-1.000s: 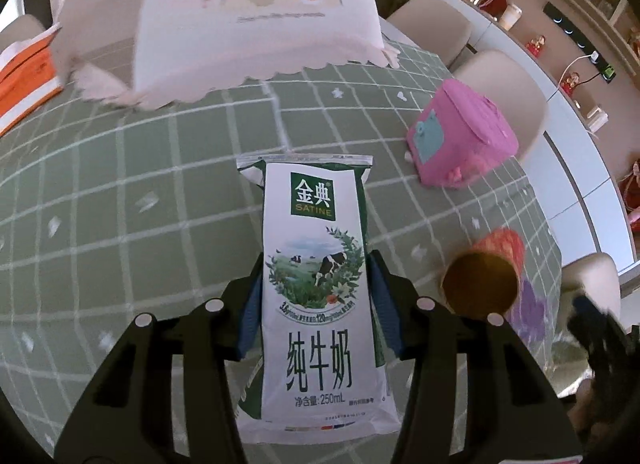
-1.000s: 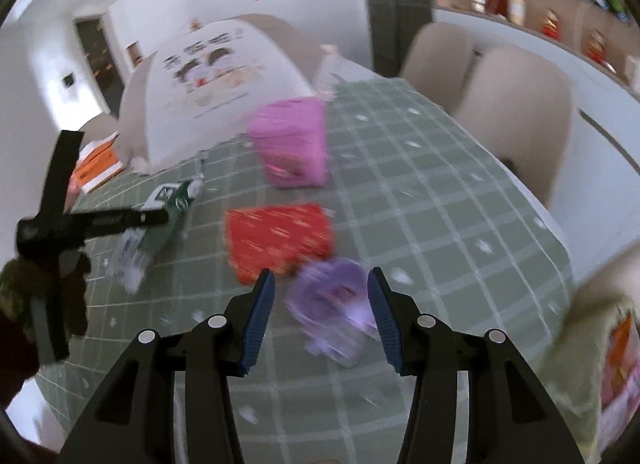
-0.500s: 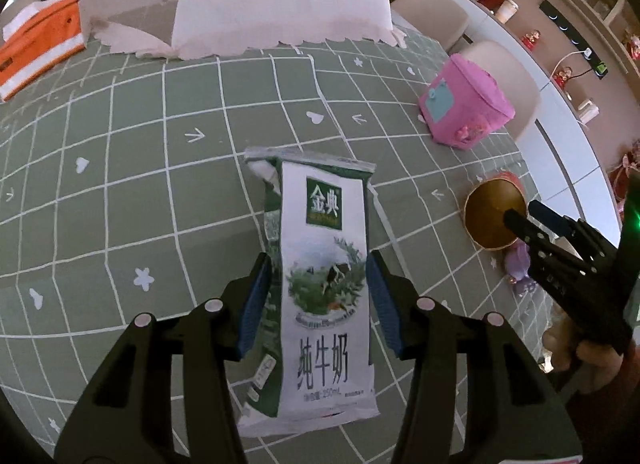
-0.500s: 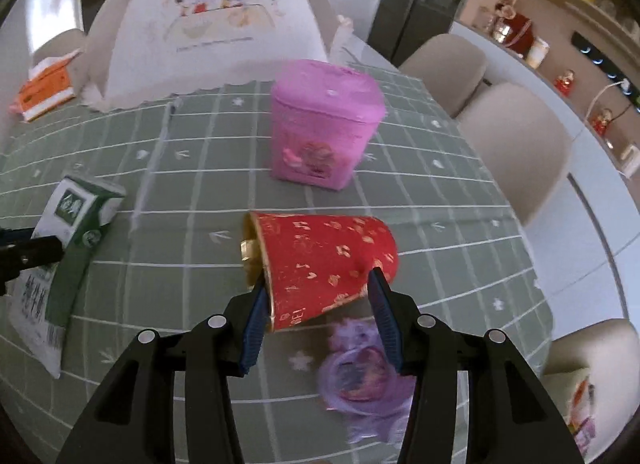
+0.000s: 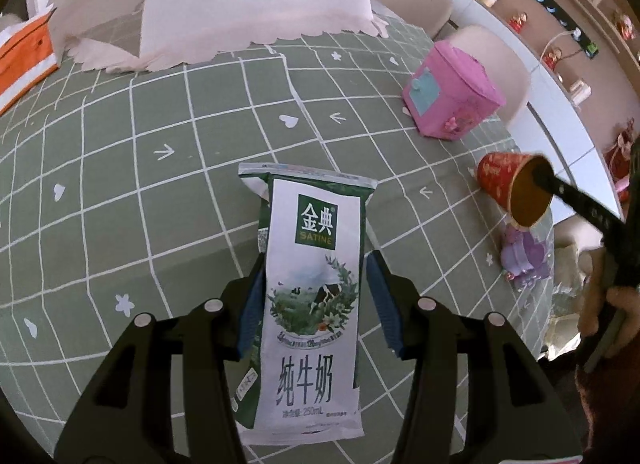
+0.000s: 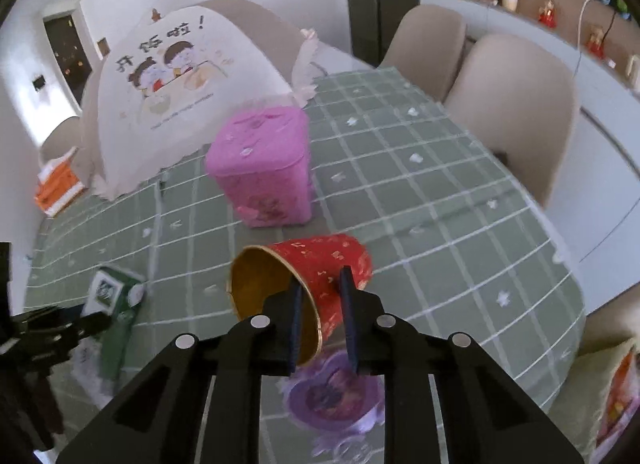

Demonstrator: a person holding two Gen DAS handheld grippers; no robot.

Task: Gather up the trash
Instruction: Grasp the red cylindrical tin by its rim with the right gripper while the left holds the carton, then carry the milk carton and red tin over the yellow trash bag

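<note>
my left fingers (image 5: 314, 302) hold the milk carton (image 5: 310, 296) over the desk (image 5: 120, 192); my right fingers (image 6: 322, 314) are closing on the red cup's (image 6: 320, 268) rim.

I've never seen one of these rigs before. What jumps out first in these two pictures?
Probably the white and green milk carton, standing up between the left gripper's blue pads in the middle of the green checked tablecloth. Next is the red paper cup with its gold inside, tipped sideways, with the right gripper's jaws closing over its rim, one finger inside. Behind it sits a pink box.
</note>
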